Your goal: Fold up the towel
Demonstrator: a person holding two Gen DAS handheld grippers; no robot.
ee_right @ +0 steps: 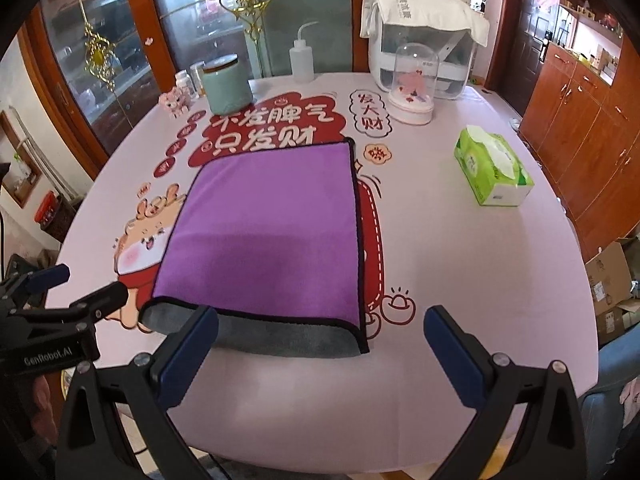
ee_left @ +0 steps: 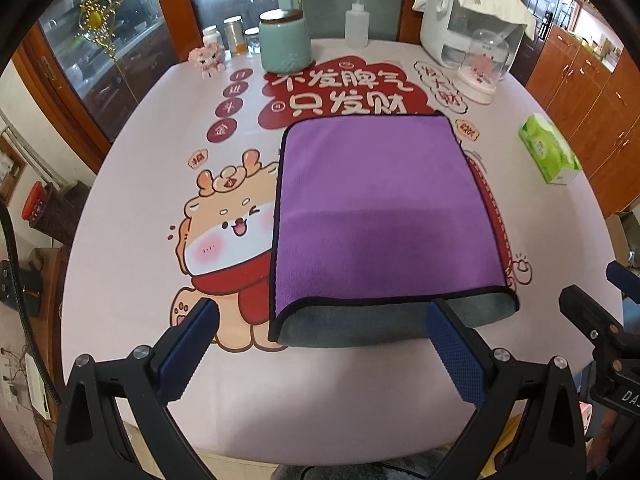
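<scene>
A purple towel [ee_left: 380, 208] with a black hem lies folded flat on the table, its grey underside showing along the near edge [ee_left: 380, 324]. It also shows in the right wrist view [ee_right: 272, 232]. My left gripper [ee_left: 322, 344] is open and empty, just short of the towel's near edge. My right gripper [ee_right: 320, 348] is open and empty, near the towel's near right corner. Each gripper shows at the edge of the other's view: the right one [ee_left: 600, 304], the left one [ee_right: 72, 296].
The table [ee_right: 460, 260] has a pink printed cloth. At the back stand a teal jar [ee_left: 285, 42], a squeeze bottle [ee_left: 356, 20], a white appliance [ee_left: 472, 12], a glass dome [ee_left: 482, 68] and small jars. A green tissue box [ee_right: 492, 172] sits right.
</scene>
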